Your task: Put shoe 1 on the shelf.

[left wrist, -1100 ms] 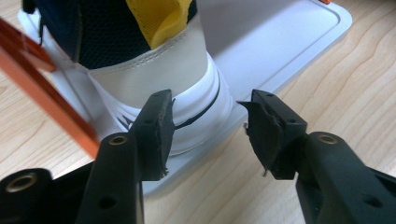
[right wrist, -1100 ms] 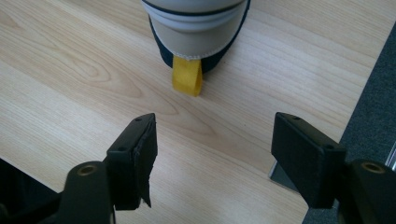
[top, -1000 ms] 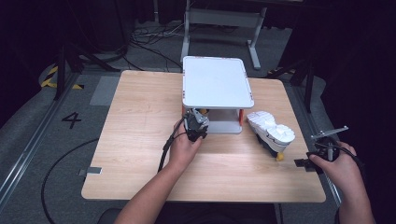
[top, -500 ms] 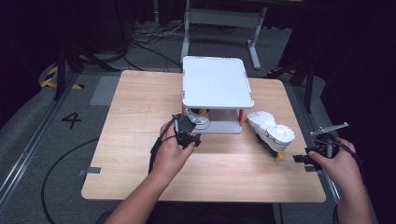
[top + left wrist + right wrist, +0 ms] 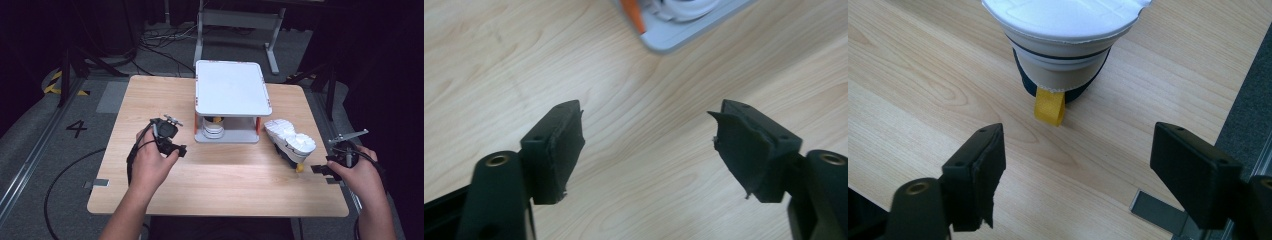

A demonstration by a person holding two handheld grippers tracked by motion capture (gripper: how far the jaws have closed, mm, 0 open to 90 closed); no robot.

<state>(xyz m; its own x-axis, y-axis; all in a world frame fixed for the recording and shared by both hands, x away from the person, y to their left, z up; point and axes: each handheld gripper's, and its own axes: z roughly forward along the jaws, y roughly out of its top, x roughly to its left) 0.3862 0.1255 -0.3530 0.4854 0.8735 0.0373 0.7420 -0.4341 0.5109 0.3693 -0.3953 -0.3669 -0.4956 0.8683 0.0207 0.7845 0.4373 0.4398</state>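
A white two-tier rack (image 5: pixel 232 90) stands mid-table, and a white shoe (image 5: pixel 212 129) sits on its lower shelf. My left gripper (image 5: pixel 172 141) hovers left of the rack over bare wood. Its jaws have just been opening, stand wide apart and hold nothing. The left gripper view has the left gripper (image 5: pixel 649 145) aimed at the shelf corner (image 5: pixel 674 37) and its orange post (image 5: pixel 631 12). A second white shoe (image 5: pixel 290 142) lies sole-up right of the rack. My right gripper (image 5: pixel 320 170) faces its heel. In the right gripper view the right gripper (image 5: pixel 1078 165) has also just been opening and is empty, short of the shoe (image 5: pixel 1063 30) and its yellow heel tab (image 5: pixel 1049 107).
The wooden table (image 5: pixel 150 100) ends just right of my right hand, with a grey tape strip (image 5: pixel 1158 212) at that edge. A metal frame (image 5: pixel 235 22) and cables lie on the floor behind. A cable (image 5: pixel 132 155) trails from the left gripper.
My left gripper has let go of the shoe on the lower shelf and drawn back to the left and up, its jaws opening. The right hand has stayed put, jaws slightly wider.
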